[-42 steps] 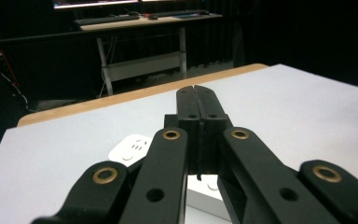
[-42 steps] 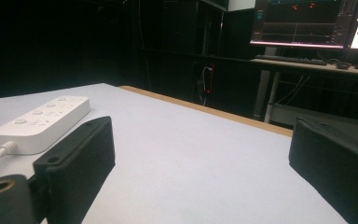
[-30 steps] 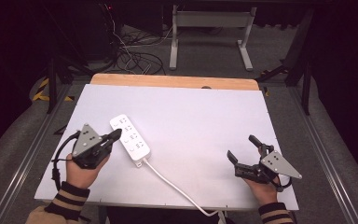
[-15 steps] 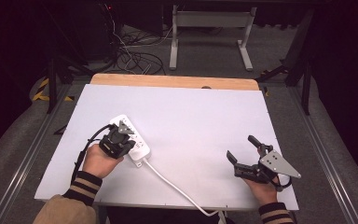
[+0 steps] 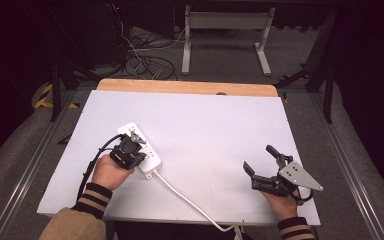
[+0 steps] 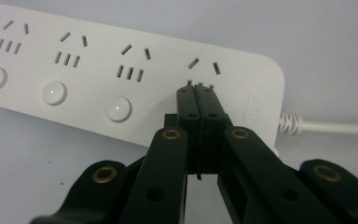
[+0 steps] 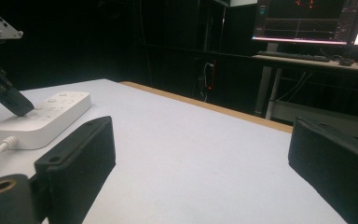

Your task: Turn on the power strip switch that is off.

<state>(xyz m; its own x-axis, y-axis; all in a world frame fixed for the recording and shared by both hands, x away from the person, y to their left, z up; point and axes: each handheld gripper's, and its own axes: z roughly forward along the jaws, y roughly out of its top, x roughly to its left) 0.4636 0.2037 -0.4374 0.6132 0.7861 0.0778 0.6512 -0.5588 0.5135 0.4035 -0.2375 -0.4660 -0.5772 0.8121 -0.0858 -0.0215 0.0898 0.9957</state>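
A white power strip [image 5: 151,160] lies on the left part of the white table [image 5: 220,125], its white cord [image 5: 190,200] running off the near edge. My left gripper [image 5: 132,155] is shut, jaws pressed together with nothing between them. Its tips [image 6: 199,88] stand on the power strip [image 6: 121,70] just below the socket nearest the cord [image 6: 331,127]. Three round buttons [image 6: 118,108] show beside them. My right gripper [image 5: 259,159] rests open at the near right, and nothing lies between its jaws. Its own view shows the power strip [image 7: 51,116] far off with the left gripper [image 7: 14,105] tipped down onto it.
A wooden strip [image 5: 190,87] borders the table's far edge. Beyond it are floor cables [image 5: 145,60] and a metal stand [image 5: 225,30]. Monitors [image 7: 307,21] sit on a desk behind the table in the right gripper view. Metal rails [image 5: 25,165] flank the table.
My left hand has moved right and down from beside the power strip until its shut tips stand on the strip. The right gripper has stayed in place.
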